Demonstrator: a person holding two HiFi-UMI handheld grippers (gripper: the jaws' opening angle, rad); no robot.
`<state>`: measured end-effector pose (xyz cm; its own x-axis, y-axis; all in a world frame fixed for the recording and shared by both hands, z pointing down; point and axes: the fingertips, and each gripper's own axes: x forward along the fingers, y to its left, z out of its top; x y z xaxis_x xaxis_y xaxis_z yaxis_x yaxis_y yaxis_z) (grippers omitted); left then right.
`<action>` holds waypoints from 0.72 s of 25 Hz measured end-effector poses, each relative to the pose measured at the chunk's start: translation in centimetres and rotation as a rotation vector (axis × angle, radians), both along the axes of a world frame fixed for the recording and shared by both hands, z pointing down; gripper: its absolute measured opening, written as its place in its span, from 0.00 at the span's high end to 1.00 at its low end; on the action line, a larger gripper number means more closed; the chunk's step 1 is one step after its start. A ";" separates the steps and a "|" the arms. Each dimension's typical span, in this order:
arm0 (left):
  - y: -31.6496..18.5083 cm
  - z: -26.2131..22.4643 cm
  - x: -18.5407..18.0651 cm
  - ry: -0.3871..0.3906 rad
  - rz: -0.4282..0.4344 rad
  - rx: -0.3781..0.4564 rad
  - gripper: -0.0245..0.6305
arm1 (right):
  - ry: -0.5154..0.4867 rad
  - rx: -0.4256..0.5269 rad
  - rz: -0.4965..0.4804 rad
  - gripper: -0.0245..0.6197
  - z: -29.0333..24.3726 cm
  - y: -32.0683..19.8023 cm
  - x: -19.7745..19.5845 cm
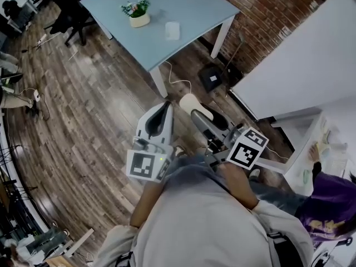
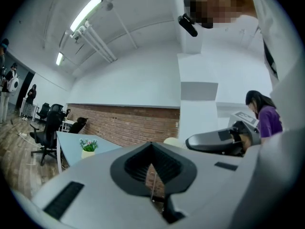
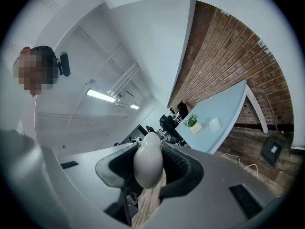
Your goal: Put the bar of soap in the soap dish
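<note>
Snugly clamped, smooth oval soap (image 3: pixel 147 160); right claw (image 3: pixel 149 151), ribbed pads (image 3: pixel 177 162)

You hold both grippers at the middle of the frame, above the wood floor (image 1: pixel 94 99). The left gripper (image 1: pixel 164 107) sits just beside the right gripper (image 1: pixel 196 112), which has the pale bar of soap (image 1: pixel 189 101) at its tip. At the top of the frame, well apart from them, the light-blue table (image 1: pixel 194 4) carries a potted plant (image 1: pixel 137 13) and, to its right, the white soap dish (image 1: pixel 172 30).

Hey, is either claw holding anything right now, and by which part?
The right claw is shut on the bar of soap, pressing on its two broad faces, with one end sticking out past the tips. The left claw is shut and empty.
</note>
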<state>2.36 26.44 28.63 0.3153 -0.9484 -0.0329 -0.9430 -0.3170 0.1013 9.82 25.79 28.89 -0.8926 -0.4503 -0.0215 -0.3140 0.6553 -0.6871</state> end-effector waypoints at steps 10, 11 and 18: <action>-3.4 0.4 -1.4 -0.011 0.012 -0.008 0.96 | -0.001 -0.002 -0.009 0.71 0.4 -3.7 -2.4; -3.9 0.5 -1.6 -0.011 0.012 -0.009 0.96 | -0.003 -0.003 -0.009 0.71 0.4 -4.2 -2.6; -8.8 0.5 -2.2 -0.018 0.017 -0.023 0.96 | -0.015 -0.001 -0.009 0.71 0.1 -9.1 -3.4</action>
<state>0.14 17.67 29.15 0.3316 -0.9434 -0.0049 -0.9393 -0.3307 0.0916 6.40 16.71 29.01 -0.8961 -0.4424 -0.0345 -0.2977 0.6570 -0.6926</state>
